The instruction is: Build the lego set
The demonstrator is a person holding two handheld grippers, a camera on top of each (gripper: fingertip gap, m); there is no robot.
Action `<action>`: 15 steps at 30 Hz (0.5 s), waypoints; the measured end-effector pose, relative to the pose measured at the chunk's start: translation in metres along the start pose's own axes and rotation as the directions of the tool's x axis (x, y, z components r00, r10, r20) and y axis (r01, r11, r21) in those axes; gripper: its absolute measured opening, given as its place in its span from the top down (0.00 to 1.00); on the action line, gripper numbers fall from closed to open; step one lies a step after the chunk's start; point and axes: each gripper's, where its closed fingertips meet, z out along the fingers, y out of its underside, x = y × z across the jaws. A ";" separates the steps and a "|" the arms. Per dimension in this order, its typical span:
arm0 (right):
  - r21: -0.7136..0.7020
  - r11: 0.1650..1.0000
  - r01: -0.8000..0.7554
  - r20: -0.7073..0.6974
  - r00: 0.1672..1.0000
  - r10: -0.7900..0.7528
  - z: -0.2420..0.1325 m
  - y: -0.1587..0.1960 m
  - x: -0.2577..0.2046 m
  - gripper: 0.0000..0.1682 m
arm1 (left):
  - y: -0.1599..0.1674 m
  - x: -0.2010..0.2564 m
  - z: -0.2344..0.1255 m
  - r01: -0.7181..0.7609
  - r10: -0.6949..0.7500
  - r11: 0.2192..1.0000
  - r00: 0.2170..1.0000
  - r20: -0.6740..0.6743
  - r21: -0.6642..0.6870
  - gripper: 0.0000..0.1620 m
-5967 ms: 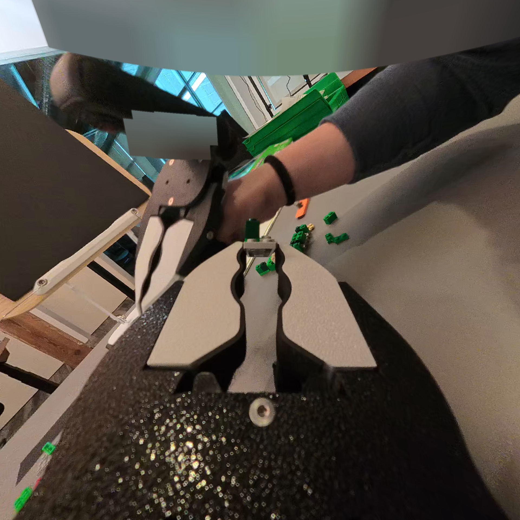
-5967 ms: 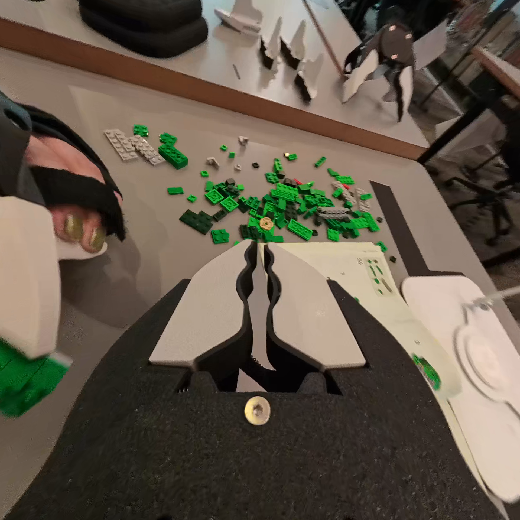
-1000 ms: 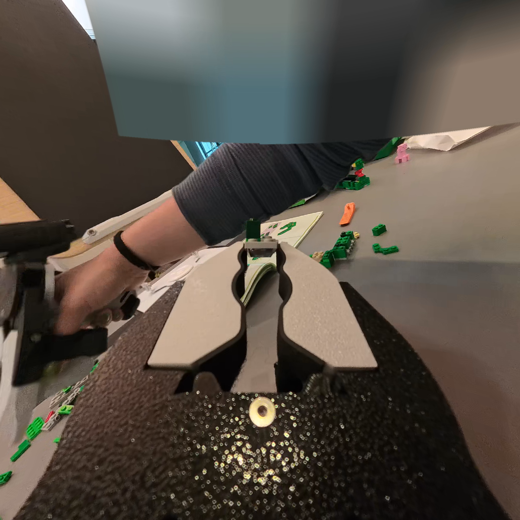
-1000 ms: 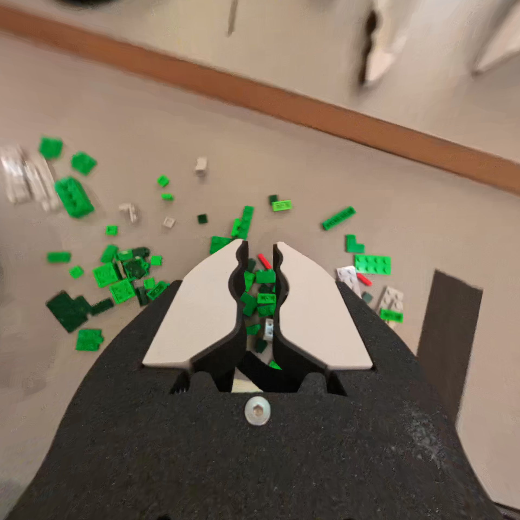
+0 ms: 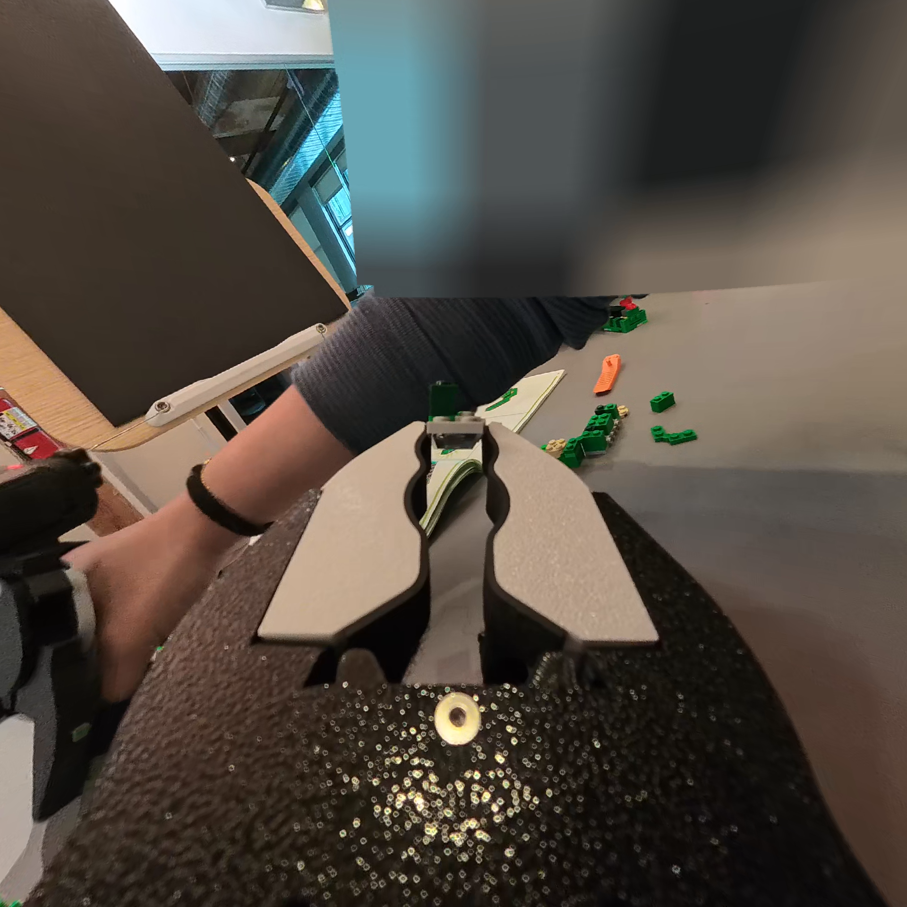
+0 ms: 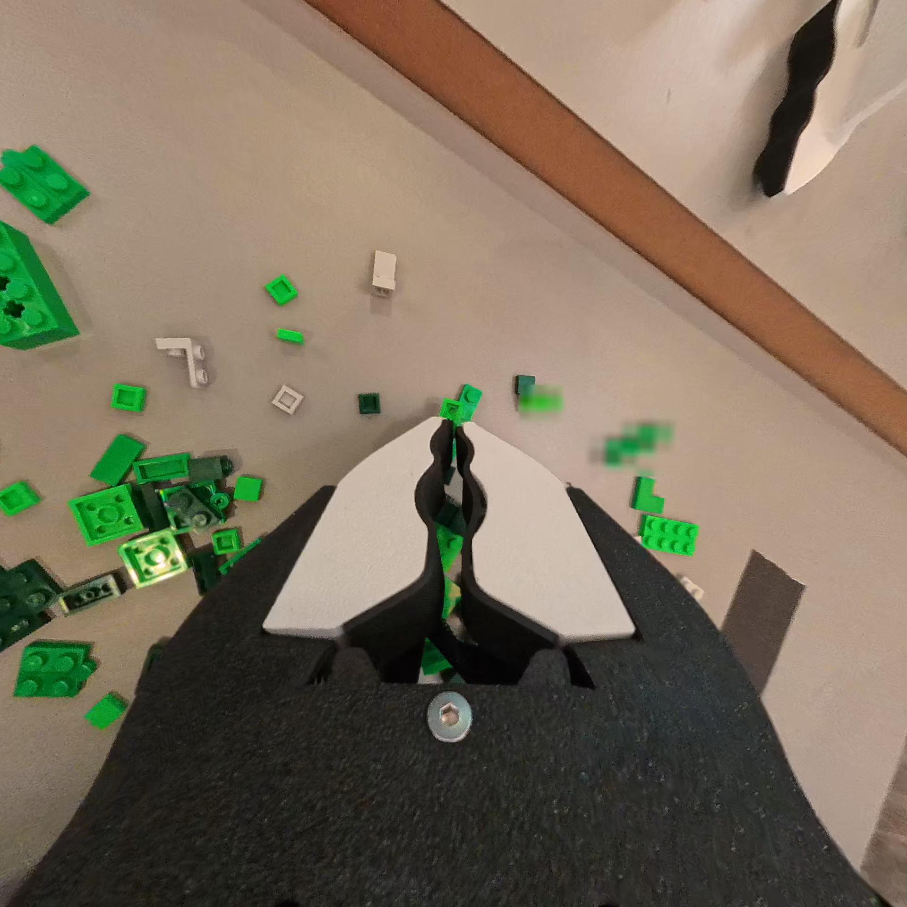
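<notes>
Table (image 6: 294,147): grey, carries everything.
Instruction booklet (image 5: 520,402): lies open near the person's sleeve (image 5: 392,373), probably for reference.
Brick pile (image 6: 122,515): loose green pieces, spread for picking.
Left gripper (image 5: 455,434): clamped on a small grey plate (image 5: 454,426) with a dark green piece on top, held off the table, likely awaiting a part.
Right gripper (image 6: 454,424): fingers nearly together, pinching a small green piece (image 6: 451,408) at the pile's edge.

Two green bricks (image 6: 633,444) blurred; big brick (image 6: 24,294) cut off left.
</notes>
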 end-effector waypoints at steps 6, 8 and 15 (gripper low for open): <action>0.048 0.992 0.114 0.053 0.992 -0.116 -0.005 -0.004 -0.015 1.00 | 0.000 0.002 0.001 -0.007 0.007 1.000 1.000 -0.007 -0.003 0.88; 0.067 0.978 0.197 0.014 0.980 -0.198 -0.009 -0.009 -0.018 1.00 | 0.000 0.001 0.001 -0.005 0.005 1.000 1.000 -0.005 -0.001 0.89; 0.099 0.960 0.264 -0.295 0.929 -0.225 -0.102 0.004 -0.026 1.00 | 0.001 -0.002 0.000 -0.001 0.001 1.000 1.000 0.009 -0.014 0.89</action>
